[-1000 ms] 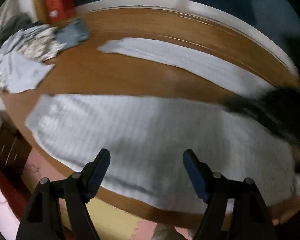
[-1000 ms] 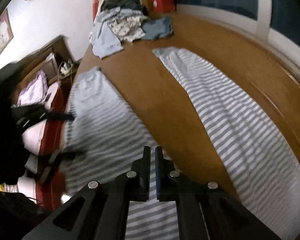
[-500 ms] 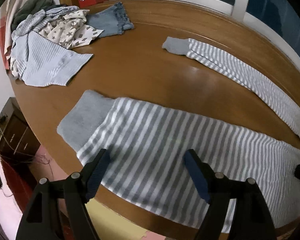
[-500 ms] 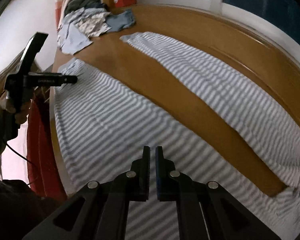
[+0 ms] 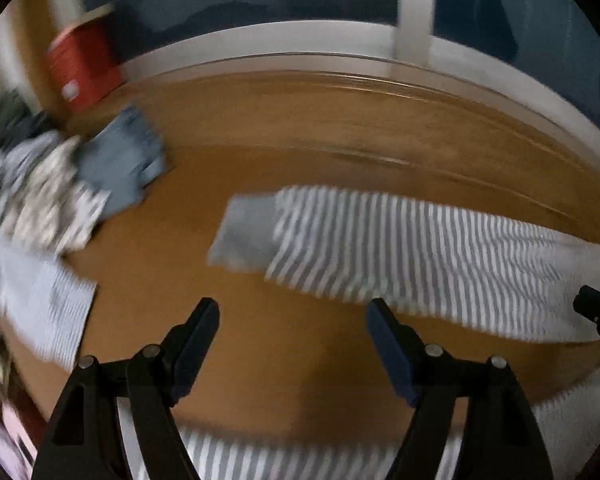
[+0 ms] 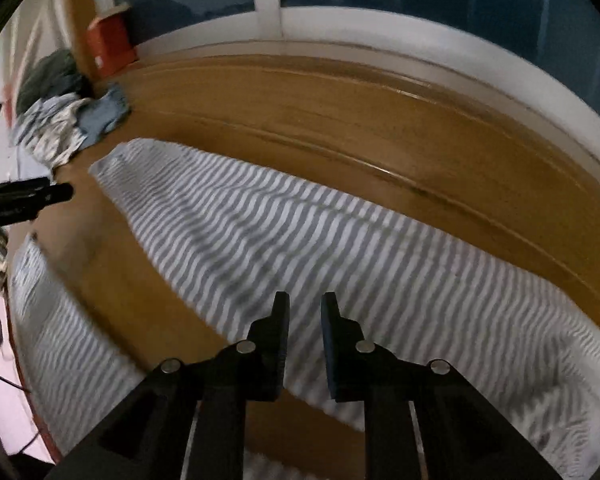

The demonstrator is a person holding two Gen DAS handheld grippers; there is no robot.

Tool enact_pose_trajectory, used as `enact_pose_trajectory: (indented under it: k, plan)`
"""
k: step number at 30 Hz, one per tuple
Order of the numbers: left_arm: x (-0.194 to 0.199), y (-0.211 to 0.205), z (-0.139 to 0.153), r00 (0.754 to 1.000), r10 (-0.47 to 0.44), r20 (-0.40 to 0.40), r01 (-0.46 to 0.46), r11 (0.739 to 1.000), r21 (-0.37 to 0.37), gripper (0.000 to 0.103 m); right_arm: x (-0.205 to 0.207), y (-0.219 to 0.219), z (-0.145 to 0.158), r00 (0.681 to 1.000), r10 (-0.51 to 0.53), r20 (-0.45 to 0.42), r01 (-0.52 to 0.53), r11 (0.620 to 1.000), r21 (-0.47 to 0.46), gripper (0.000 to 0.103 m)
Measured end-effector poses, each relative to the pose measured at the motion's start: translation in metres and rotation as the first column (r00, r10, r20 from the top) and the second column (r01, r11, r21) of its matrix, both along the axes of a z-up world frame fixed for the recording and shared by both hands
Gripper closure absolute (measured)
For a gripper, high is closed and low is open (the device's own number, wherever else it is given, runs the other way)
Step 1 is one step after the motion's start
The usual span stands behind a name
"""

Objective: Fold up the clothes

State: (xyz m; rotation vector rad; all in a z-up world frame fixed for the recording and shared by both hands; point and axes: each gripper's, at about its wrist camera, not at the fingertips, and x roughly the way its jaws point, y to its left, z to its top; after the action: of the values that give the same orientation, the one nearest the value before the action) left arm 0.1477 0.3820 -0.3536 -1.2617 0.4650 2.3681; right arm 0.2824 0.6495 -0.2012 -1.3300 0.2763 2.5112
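Note:
A grey-and-white striped garment lies spread on the wooden table. Its far leg with a plain grey cuff stretches across the left wrist view; it also shows in the right wrist view. The near leg lies along the table's front edge. My left gripper is open and empty, above bare wood short of the cuff. My right gripper is slightly open and empty, just over the far leg's near edge.
A pile of loose clothes with a blue denim piece lies at the table's left end. A red box stands behind it. A white window sill borders the far side. The table's front edge drops off.
Both views have swung toward the far leg of the garment. My left gripper has moved off the near leg to bare wood. My right gripper's jaws have parted slightly.

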Motion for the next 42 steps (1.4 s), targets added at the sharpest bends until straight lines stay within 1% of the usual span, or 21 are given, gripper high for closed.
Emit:
enact_pose_trajectory:
  k: [3,6,7,12,15,17,18,20,22,24,26,27,28,30,31,32,34,36,39,40,42]
  plan:
    - [-0.026,0.021,-0.013,0.998,-0.061,0.027,0.062,0.998,-0.019,0.029,-0.009,-0.005,-0.009,0.998,-0.063,0.031,0.063,0.998,0.003,0.086]
    - [-0.038,0.025,-0.03,0.996,-0.088,0.034,0.091,0.992,-0.083,0.029,-0.013,-0.018,-0.011,0.995,-0.09,0.035,0.09,0.996,0.001,0.083]
    - [-0.041,0.024,-0.035,0.995,-0.088,0.038,0.092,0.991,-0.102,0.024,-0.014,-0.025,-0.011,0.995,-0.092,0.034,0.092,0.996,0.003,0.083]
    - [-0.07,-0.002,-0.036,0.998,-0.051,0.044,0.054,0.996,-0.068,0.023,-0.025,-0.045,-0.012,0.998,-0.063,0.011,0.063,0.998,-0.003,0.081]
    - [-0.09,-0.012,-0.035,0.999,0.0,0.049,0.004,0.997,-0.077,0.024,-0.026,-0.051,-0.012,1.0,-0.026,-0.004,0.025,0.998,-0.058,0.08]
    - [-0.091,-0.011,-0.03,1.0,0.016,0.021,-0.013,0.994,-0.111,0.029,-0.008,-0.046,-0.005,0.998,-0.051,-0.03,0.048,0.994,-0.096,0.08]
    - [-0.091,-0.01,-0.027,1.0,0.023,0.005,-0.022,0.992,-0.128,0.029,0.007,-0.041,0.001,0.995,-0.087,-0.045,0.082,0.992,-0.101,0.08]
    - [-0.077,-0.001,-0.014,1.0,-0.026,-0.01,0.025,0.995,-0.097,0.029,0.049,-0.026,0.013,0.977,-0.2,-0.076,0.194,0.977,-0.086,0.08]
    - [-0.06,0.012,-0.001,0.996,-0.085,-0.024,0.084,0.995,-0.061,0.029,0.095,-0.009,0.021,0.94,-0.328,-0.092,0.322,0.944,-0.074,0.08]
    - [-0.033,0.038,0.009,0.982,-0.187,-0.018,0.187,0.982,-0.003,0.029,0.138,0.007,0.022,0.892,-0.445,-0.081,0.442,0.896,-0.05,0.08]
    - [-0.004,0.077,0.012,0.949,-0.314,0.007,0.313,0.948,0.049,0.029,0.174,0.022,0.015,0.838,-0.543,-0.045,0.542,0.84,-0.031,0.08]
    - [0.01,0.096,0.011,0.93,-0.366,0.011,0.365,0.929,0.056,0.029,0.187,0.028,0.011,0.814,-0.58,-0.031,0.579,0.815,-0.027,0.08]
    - [0.024,0.115,0.009,0.909,-0.417,0.014,0.415,0.908,0.061,0.029,0.195,0.033,0.007,0.802,-0.596,-0.031,0.595,0.803,-0.033,0.08]
    - [0.052,0.15,0.002,0.861,-0.508,0.017,0.507,0.861,0.048,0.029,0.201,0.039,0.001,0.794,-0.606,-0.036,0.604,0.795,-0.054,0.08]
    - [0.067,0.168,-0.002,0.834,-0.552,0.019,0.551,0.834,0.042,0.029,0.197,0.039,-0.003,0.806,-0.591,-0.03,0.589,0.806,-0.058,0.08]
    - [0.081,0.186,-0.007,0.804,-0.594,0.021,0.593,0.804,0.035,0.029,0.19,0.037,-0.007,0.825,-0.564,-0.013,0.563,0.825,-0.054,0.08]
    - [0.095,0.206,-0.017,0.789,-0.613,0.034,0.613,0.79,0.013,0.029,0.18,0.031,-0.015,0.863,-0.504,0.019,0.505,0.863,-0.032,0.08]
    - [0.099,0.218,-0.025,0.796,-0.604,0.05,0.604,0.797,-0.003,0.029,0.182,0.019,-0.017,0.903,-0.428,0.045,0.427,0.904,0.027,0.08]
    - [0.093,0.223,-0.036,0.832,-0.552,0.064,0.555,0.831,-0.047,0.029,0.2,0.007,-0.016,0.945,-0.317,0.077,0.317,0.948,0.008,0.08]
    - [0.089,0.223,-0.039,0.844,-0.532,0.072,0.536,0.843,-0.052,0.025,0.206,0.003,-0.015,0.956,-0.278,0.087,0.279,0.96,0.001,0.08]
    - [0.081,0.222,-0.039,0.865,-0.493,0.09,0.498,0.866,-0.041,0.025,0.22,0.0,-0.014,0.968,-0.228,0.102,0.23,0.973,-0.009,0.08]
